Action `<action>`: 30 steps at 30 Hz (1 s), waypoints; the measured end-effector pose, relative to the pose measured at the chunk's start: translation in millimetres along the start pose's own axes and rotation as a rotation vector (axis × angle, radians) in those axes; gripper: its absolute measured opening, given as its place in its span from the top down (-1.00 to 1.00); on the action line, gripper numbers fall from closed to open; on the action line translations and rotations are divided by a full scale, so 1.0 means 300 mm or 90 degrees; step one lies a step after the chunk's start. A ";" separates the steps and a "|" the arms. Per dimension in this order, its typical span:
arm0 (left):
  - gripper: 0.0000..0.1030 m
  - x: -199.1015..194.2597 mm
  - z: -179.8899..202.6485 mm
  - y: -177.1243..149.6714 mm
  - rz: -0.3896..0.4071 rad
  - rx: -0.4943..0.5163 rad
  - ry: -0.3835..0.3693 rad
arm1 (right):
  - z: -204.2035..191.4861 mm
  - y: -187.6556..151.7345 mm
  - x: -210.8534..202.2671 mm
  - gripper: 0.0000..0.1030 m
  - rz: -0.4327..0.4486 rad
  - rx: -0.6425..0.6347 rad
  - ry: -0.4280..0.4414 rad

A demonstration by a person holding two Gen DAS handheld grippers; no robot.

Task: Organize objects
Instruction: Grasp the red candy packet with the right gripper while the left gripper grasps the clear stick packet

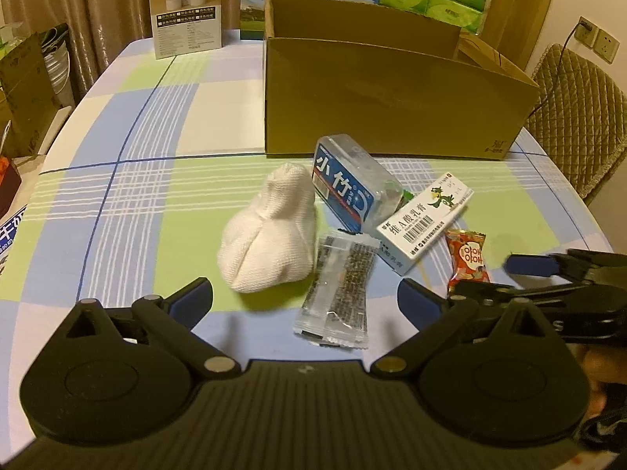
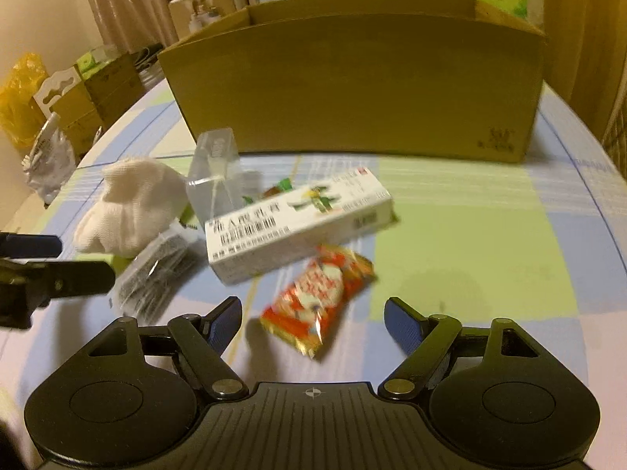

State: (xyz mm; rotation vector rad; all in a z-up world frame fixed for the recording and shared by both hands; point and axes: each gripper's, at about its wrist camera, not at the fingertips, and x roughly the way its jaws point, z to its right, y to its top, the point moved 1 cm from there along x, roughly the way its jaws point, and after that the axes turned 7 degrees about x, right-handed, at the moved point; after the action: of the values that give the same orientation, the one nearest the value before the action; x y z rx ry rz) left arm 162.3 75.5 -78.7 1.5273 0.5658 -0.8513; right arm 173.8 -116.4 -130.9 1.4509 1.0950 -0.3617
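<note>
Here both claws hover low with jaws apart, the right claw (image 2: 311, 323) straddling the red foil candy packet (image 2: 319, 297) on the checked surface (image 2: 470, 243), the left claw (image 1: 305, 297) facing the white knitted cloth bundle (image 1: 270, 231).

Beige curtains (image 1: 98, 8), quilted chair (image 1: 580, 117)

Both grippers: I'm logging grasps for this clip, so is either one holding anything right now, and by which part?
Nothing is held. The left gripper and right gripper are both open above the checked tablecloth; the red foil candy packet lies loose between the right fingers.
</note>
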 end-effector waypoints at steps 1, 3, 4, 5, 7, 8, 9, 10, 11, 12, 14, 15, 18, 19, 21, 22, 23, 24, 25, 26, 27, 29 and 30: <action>-0.92 0.000 -0.001 -0.002 -0.001 -0.001 0.001 | -0.012 0.008 0.012 -0.45 0.004 -0.003 -0.002; -0.91 0.000 -0.006 -0.005 -0.003 -0.003 0.003 | -0.033 0.023 0.035 -0.27 0.007 -0.015 -0.012; -0.91 0.000 -0.006 -0.007 -0.003 -0.003 0.004 | -0.044 0.026 0.042 -0.21 0.009 -0.029 -0.019; -0.90 0.002 -0.007 -0.008 -0.004 -0.003 0.003 | -0.054 0.026 0.044 -0.03 0.010 -0.046 -0.029; -0.85 0.007 -0.005 -0.010 -0.006 -0.002 0.001 | -0.062 0.018 0.041 0.26 0.013 -0.081 -0.044; -0.83 0.010 -0.002 -0.010 -0.007 -0.002 -0.001 | -0.054 0.014 0.031 0.46 0.013 -0.084 -0.041; -0.81 0.014 0.003 -0.010 -0.008 -0.002 -0.003 | -0.038 0.010 0.020 0.46 0.012 -0.080 -0.040; -0.79 0.019 0.009 -0.010 -0.009 0.000 -0.008 | -0.020 0.003 0.016 0.47 0.011 -0.076 -0.038; -0.77 0.025 0.017 -0.010 -0.010 0.003 -0.015 | -0.003 -0.005 0.005 0.47 0.011 -0.074 -0.040; -0.77 0.033 0.027 -0.010 -0.013 0.008 -0.022 | 0.017 -0.011 -0.007 0.47 0.013 -0.072 -0.043; -0.75 0.053 0.048 -0.009 -0.017 0.021 -0.033 | 0.046 -0.022 -0.033 0.47 0.014 -0.062 -0.048; -0.70 0.065 0.057 -0.007 -0.019 0.025 -0.037 | 0.059 -0.025 -0.041 0.47 0.014 -0.057 -0.051; -0.53 0.104 0.078 0.001 -0.029 0.038 -0.043 | 0.071 -0.032 -0.052 0.46 0.014 -0.057 -0.049; -0.50 0.114 0.084 0.004 -0.030 0.045 -0.042 | 0.069 -0.037 -0.055 0.46 0.015 -0.060 -0.050; -0.44 0.137 0.090 0.010 -0.032 0.057 -0.041 | 0.065 -0.044 -0.063 0.44 0.017 -0.077 -0.054; -0.40 0.148 0.090 0.014 -0.035 0.060 -0.040 | 0.062 -0.050 -0.067 0.44 0.018 -0.083 -0.055; -0.30 0.160 0.090 0.015 -0.036 0.063 -0.038 | 0.061 -0.053 -0.068 0.40 0.019 -0.085 -0.055; -0.13 0.169 0.092 0.016 -0.039 0.069 -0.033 | 0.063 -0.057 -0.071 0.32 0.019 -0.086 -0.053; -0.05 0.173 0.095 0.016 -0.040 0.076 -0.029 | 0.067 -0.057 -0.067 0.29 0.019 -0.087 -0.056; 0.10 0.173 0.099 0.015 -0.038 0.085 -0.021 | 0.070 -0.061 -0.066 0.25 0.021 -0.088 -0.058; 0.24 0.170 0.103 0.013 -0.038 0.090 -0.017 | 0.073 -0.064 -0.067 0.24 0.023 -0.087 -0.058; 0.37 0.162 0.109 0.009 -0.037 0.087 -0.014 | 0.075 -0.063 -0.066 0.24 0.023 -0.086 -0.058; 0.37 0.157 0.115 0.006 -0.038 0.085 -0.015 | 0.074 -0.063 -0.066 0.24 0.022 -0.086 -0.059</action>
State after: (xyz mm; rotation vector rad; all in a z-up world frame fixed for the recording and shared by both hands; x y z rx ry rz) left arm 185.8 35.5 -114.1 1.6257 0.5485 -0.9678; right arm 157.3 -147.5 -132.4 1.3199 1.0001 -0.3210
